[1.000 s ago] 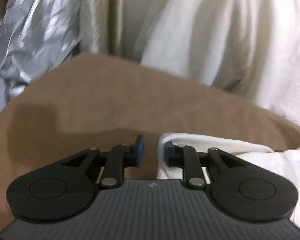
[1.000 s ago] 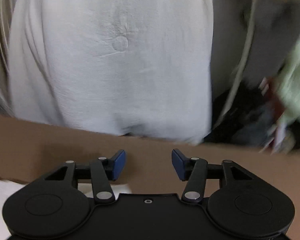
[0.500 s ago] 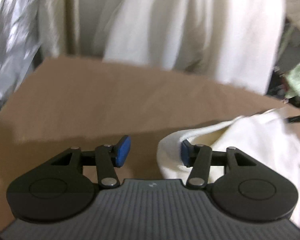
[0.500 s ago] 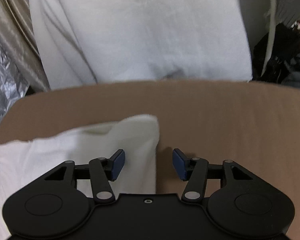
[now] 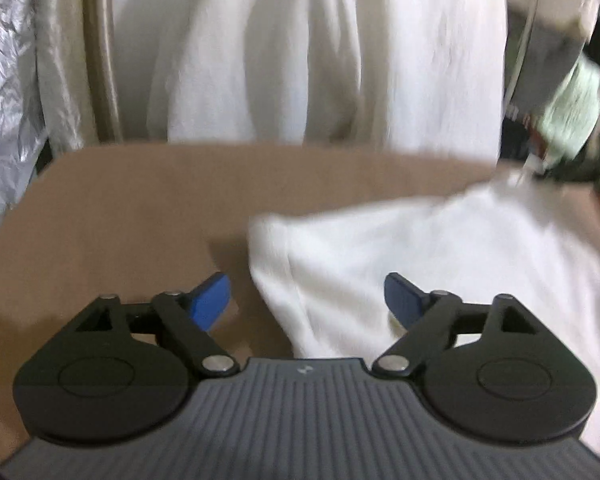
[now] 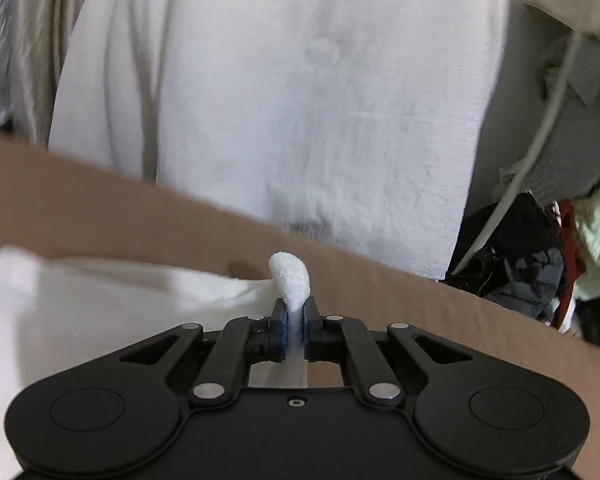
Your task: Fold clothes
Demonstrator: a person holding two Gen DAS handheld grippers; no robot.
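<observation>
A white fleecy garment (image 5: 440, 248) lies on a brown table (image 5: 140, 208). In the left wrist view my left gripper (image 5: 308, 300) is open wide, with the garment's left corner lying between its blue pads, not pinched. In the right wrist view my right gripper (image 6: 296, 320) is shut on a corner of the same white garment (image 6: 100, 312), and a small tuft of fabric sticks up above the pads. The rest of the garment spreads to the left of it on the brown table (image 6: 440, 312).
White and beige hanging clothes (image 5: 320, 52) fill the space behind the table's far edge. A silver crinkled cover (image 5: 4, 80) hangs at the far left. A pile of dark and pale green clothes (image 6: 560, 248) sits at the right beyond the table.
My right gripper has closed on the garment's corner; it was open before. My left gripper has opened wider, and the garment now lies between its pads.
</observation>
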